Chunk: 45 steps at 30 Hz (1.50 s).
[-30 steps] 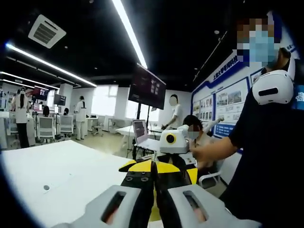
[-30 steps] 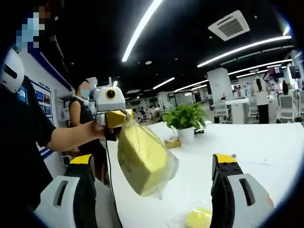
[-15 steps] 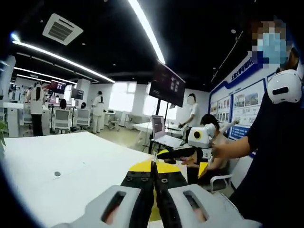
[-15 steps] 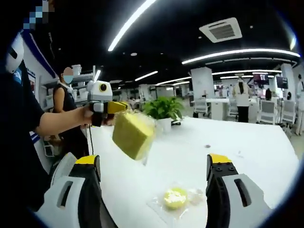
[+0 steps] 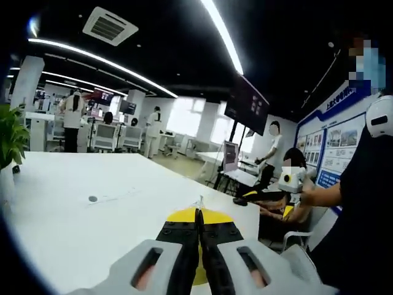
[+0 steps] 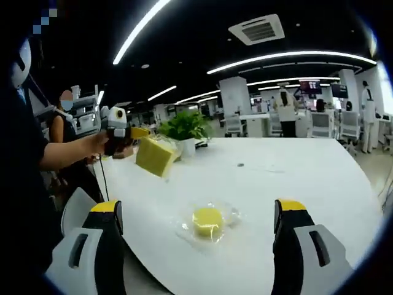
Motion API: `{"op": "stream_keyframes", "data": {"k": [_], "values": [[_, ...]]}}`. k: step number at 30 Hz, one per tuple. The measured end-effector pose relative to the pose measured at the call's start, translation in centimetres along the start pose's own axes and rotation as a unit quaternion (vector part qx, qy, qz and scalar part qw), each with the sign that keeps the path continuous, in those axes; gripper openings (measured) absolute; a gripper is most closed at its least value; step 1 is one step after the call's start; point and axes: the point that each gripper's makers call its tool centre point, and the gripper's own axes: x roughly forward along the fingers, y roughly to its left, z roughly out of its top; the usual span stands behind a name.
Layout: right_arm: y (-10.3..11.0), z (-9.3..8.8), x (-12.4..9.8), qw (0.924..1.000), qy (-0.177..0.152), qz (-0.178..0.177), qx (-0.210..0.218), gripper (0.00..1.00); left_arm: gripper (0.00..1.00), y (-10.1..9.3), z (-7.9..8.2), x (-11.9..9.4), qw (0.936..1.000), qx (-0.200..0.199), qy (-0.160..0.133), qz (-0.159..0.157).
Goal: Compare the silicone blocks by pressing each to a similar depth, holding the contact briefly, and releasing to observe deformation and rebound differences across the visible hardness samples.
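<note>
Separation has grown: we have drawn the left gripper [image 6: 138, 132], fingers clamped on the bagged yellow block [image 6: 155, 156], away to 10 o'clock. Right gripper [image 6: 196, 246] fingers stand wide. The small yellow block [image 6: 207, 220] lies on the worktop [image 6: 295, 178], unpressed.

Left hand-held gripper [image 5: 198, 236]: jaws pressed together, pinching the yellow block [image 5: 202, 216]; in the right gripper view it is raised out at the person's left, held in a hand [image 6: 98, 142]
Right hand-held gripper [image 6: 195, 243]: jaws spread wide apart, nothing between them
Left forearm [image 6: 64, 155]: extended, bare
</note>
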Motion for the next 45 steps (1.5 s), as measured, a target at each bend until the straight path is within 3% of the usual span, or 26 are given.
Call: {"op": "stream_keyframes", "data": {"k": [4, 6, 9, 16, 21, 27, 28, 29, 31, 34, 40, 45], "values": [[-1.2, -2.1, -1.6, 0.9990, 0.029, -0.034, -0.006, 0.96, 0.00, 1.0, -0.7, -0.6, 0.9997, -0.006, 0.001, 0.025], [-1.1, -2.6, -2.4, 0.9989, 0.031, -0.034, 0.007, 0.96, 0.00, 1.5, -1.2, -0.9, 0.9990, -0.027, 0.000, 0.034], [-1.2, -3.6, -3.2, 0.9982, 0.040, -0.036, 0.026, 0.95, 0.00, 2.0, -2.1, -1.2, 0.9986, -0.028, 0.009, 0.045], [-1.3, -4.9, -4.5, 0.9967, 0.051, -0.048, 0.041, 0.92, 0.00, 4.0, -5.4, -2.3, 0.9928, -0.072, 0.036, 0.088], [-1.3, -5.0, -4.8, 0.9961, 0.055, -0.054, 0.044, 0.91, 0.00, 5.4, -8.9, -2.4, 0.9815, -0.141, 0.055, 0.118], [-1.2, -3.8, -5.1, 0.9947, 0.018, -0.052, 0.087, 0.89, 0.00, 7.2, -12.7, -2.6, 0.9722, -0.172, 0.071, 0.143], [-1.2, -3.7, -5.1, 0.9945, 0.015, -0.053, 0.089, 0.89, 0.00, 7.7, -11.7, -2.5, 0.9712, -0.189, 0.028, 0.142], [-1.0, -3.6, -5.1, 0.9942, 0.014, -0.053, 0.093, 0.89, 0.00, 8.6, -11.8, -2.9, 0.9641, -0.211, 0.021, 0.160], [-1.0, -3.8, -5.2, 0.9939, 0.015, -0.053, 0.096, 0.87, 0.00, 10.1, -12.1, -3.6, 0.9625, -0.202, 0.024, 0.180], [-1.1, -4.3, -5.2, 0.9933, 0.022, -0.057, 0.098, 0.87, 0.00, 12.8, -13.6, -4.5, 0.9570, -0.179, 0.061, 0.220], [-0.9, -5.0, -5.4, 0.9921, 0.026, -0.059, 0.107, 0.87, 0.00, 15.3, -14.7, -4.2, 0.9514, -0.185, 0.082, 0.233], [-0.7, -5.4, -5.3, 0.9913, 0.038, -0.062, 0.110, 0.86, 0.00, 16.1, -15.4, -3.1, 0.9563, -0.160, 0.108, 0.220]]}}
